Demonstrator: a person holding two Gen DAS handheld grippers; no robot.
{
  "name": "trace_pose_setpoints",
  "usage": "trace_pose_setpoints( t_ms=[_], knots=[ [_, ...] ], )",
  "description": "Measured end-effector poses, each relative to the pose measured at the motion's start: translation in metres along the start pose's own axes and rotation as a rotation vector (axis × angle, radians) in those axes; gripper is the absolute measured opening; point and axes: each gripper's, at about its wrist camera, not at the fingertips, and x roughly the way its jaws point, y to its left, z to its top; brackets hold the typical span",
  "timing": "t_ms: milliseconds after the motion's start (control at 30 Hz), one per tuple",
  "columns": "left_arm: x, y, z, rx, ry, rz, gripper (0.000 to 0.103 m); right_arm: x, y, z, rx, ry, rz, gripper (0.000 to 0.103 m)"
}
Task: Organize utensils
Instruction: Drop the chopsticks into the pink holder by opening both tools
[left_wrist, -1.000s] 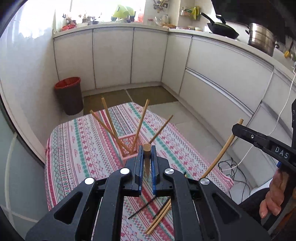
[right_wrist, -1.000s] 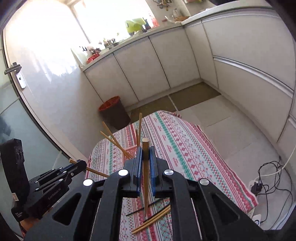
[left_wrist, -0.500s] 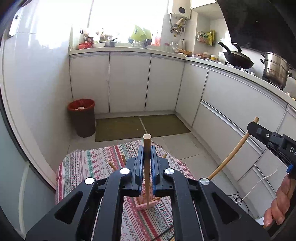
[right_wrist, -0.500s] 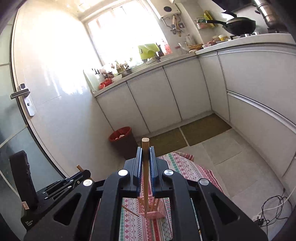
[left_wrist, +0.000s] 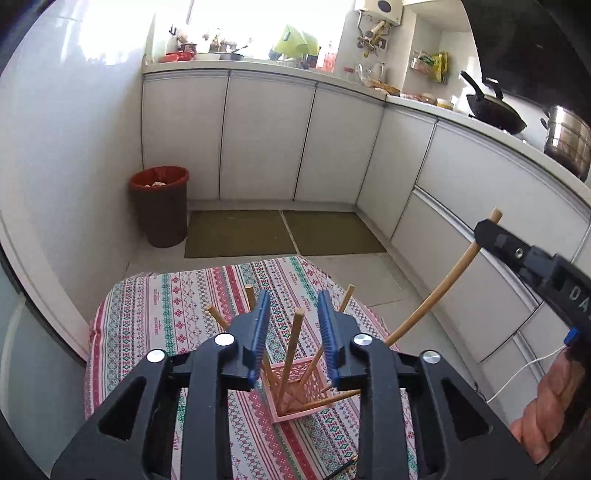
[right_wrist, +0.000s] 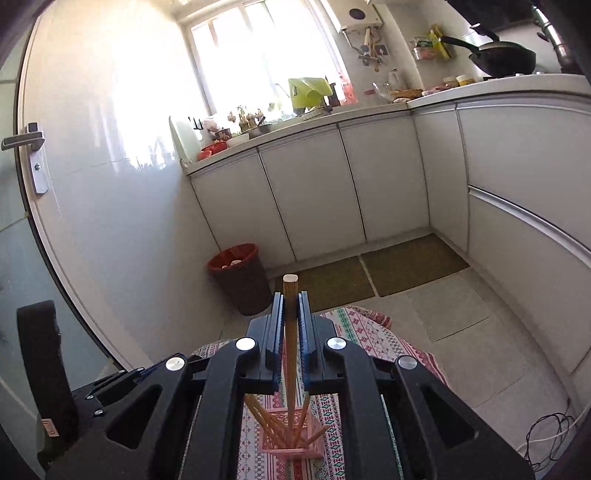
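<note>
A pink slotted holder (left_wrist: 295, 391) stands on the patterned tablecloth (left_wrist: 147, 314) with several wooden chopsticks leaning in it. My left gripper (left_wrist: 293, 301) hovers just above it and its jaws are opening. One chopstick (left_wrist: 293, 339) stands in the holder between the blue pads (left_wrist: 260, 328), touching neither. My right gripper (right_wrist: 290, 295) is shut on another chopstick (right_wrist: 290, 284), held upright over the same holder (right_wrist: 291, 445). In the left wrist view that gripper (left_wrist: 517, 251) enters from the right with its chopstick (left_wrist: 436, 295) slanting down toward the holder.
A red waste bin (left_wrist: 160, 206) stands by the white wall. White cabinets (left_wrist: 266, 140) wrap round the back and right, with two brown mats (left_wrist: 284, 232) on the floor. A wok (left_wrist: 495, 110) and a steel pot (left_wrist: 567, 136) sit on the counter. Cables (right_wrist: 550, 432) lie at the right.
The left gripper has opened and let go of its chopstick, which now stands in the holder. Both grippers moved forward over the holder, and the loose chopsticks on the cloth dropped out of view.
</note>
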Motion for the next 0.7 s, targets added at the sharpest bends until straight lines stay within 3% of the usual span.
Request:
trace_pose_setpoints(
  t_ms=[200,267,433,567,600,633,667,700],
  knots=[
    [-0.03,0.015,0.008,-0.081,-0.089,0.014,0.036,0.007,0.007,-0.01,-0.02,-0.004,-0.003,0.008],
    [-0.029,0.019,0.008,-0.093,-0.08,0.035,0.043,0.009,0.009,-0.012,-0.025,-0.007,-0.004,0.008],
    [-0.023,0.027,0.004,-0.104,-0.053,0.058,0.043,0.022,0.015,-0.02,-0.038,0.008,0.005,0.008],
    [-0.024,0.029,0.003,-0.105,-0.053,0.076,0.044,0.039,0.024,-0.03,-0.069,0.05,0.073,0.01],
    [-0.024,0.03,0.003,-0.105,-0.052,0.08,0.044,0.043,0.028,-0.033,-0.091,0.068,0.069,0.014],
    [-0.024,0.03,0.002,-0.104,-0.049,0.084,0.044,0.044,0.03,-0.036,-0.098,0.072,0.062,0.03],
    [-0.024,0.031,0.001,-0.103,-0.046,0.089,0.045,0.043,0.03,-0.038,-0.096,0.063,0.054,0.039],
    [-0.025,0.032,0.0,-0.103,-0.042,0.091,0.045,0.041,0.03,-0.038,-0.097,0.055,0.042,0.039]
  ],
)
